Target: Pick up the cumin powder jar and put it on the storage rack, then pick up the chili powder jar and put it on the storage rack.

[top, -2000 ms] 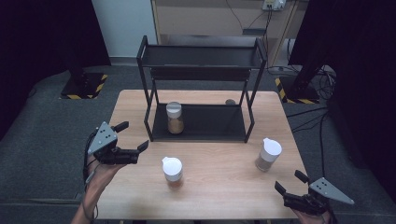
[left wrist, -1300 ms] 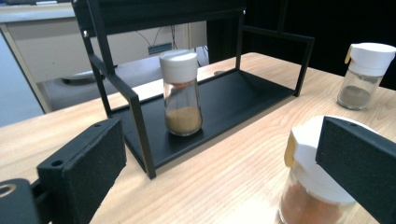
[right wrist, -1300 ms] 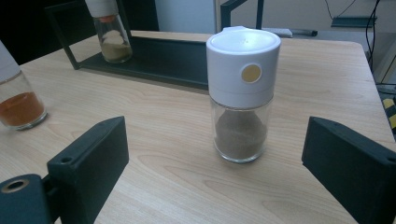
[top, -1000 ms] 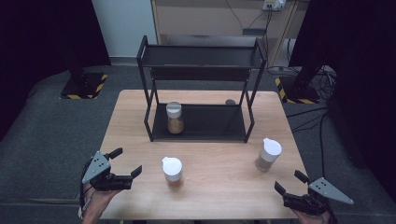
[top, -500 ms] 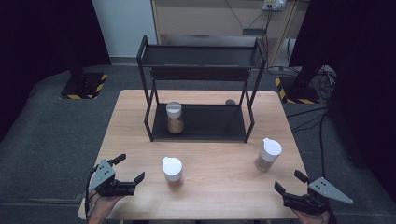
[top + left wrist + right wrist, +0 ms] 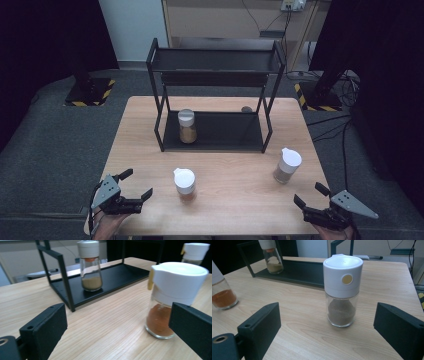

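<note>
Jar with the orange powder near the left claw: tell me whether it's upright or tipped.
Upright. The jar stands on its base on the table, white cap on top.

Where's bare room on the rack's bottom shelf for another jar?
The bottom shelf is bare right of the tan-spice jar, up to the right posts. Its left end is taken. Bare table also lies between the orange-spice jar and the brown-spice jar.

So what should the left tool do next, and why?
Probably move the left tool forward and a little to the right, so its open jaws go around the white-capped glass jar of orange spice. The jar stands upright on the wooden table, just ahead of the tool, and in the left gripper view it sits off toward one jaw.
</note>
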`<action>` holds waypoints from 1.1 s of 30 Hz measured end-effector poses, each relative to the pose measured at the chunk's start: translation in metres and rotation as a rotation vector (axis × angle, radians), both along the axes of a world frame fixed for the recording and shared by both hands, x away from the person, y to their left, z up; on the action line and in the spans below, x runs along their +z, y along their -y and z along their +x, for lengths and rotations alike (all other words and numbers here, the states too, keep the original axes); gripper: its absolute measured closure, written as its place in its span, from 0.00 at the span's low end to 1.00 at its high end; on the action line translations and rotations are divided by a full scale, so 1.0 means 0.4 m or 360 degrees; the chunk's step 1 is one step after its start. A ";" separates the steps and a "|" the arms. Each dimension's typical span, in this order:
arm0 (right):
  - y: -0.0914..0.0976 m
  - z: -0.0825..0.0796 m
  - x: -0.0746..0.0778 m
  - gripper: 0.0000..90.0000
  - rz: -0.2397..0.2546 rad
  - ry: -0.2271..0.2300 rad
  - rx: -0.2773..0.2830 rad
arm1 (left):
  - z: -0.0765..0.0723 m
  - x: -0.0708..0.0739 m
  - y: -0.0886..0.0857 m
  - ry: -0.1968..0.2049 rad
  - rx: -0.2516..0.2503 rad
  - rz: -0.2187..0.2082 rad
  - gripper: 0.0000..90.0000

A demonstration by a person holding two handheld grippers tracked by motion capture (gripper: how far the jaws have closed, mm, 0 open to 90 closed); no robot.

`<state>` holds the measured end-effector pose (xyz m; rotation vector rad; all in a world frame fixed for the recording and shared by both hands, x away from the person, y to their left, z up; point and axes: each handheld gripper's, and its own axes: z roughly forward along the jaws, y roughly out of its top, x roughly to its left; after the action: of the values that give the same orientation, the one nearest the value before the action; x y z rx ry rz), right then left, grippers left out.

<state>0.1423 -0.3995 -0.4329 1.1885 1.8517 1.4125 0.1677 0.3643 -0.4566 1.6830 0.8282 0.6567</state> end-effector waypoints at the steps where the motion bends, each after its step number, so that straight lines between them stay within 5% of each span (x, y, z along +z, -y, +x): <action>1: 0.000 0.000 0.000 0.08 0.0000 0.0000 0.0001 | -0.003 0.000 0.001 0.0006 0.0018 0.0004 0.01; 27: -0.017 0.004 0.016 0.08 -0.0052 0.0004 0.0068 | 0.003 0.001 0.001 -0.0028 0.0003 0.0006 0.01; 33: -0.013 0.010 0.025 0.08 0.0004 0.0008 0.0114 | 0.005 0.002 0.002 -0.0040 -0.0004 0.0011 0.01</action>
<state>0.1462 -0.3942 -0.4228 1.1289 1.9067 1.4559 0.1699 0.3636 -0.4557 1.7011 0.8420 0.6384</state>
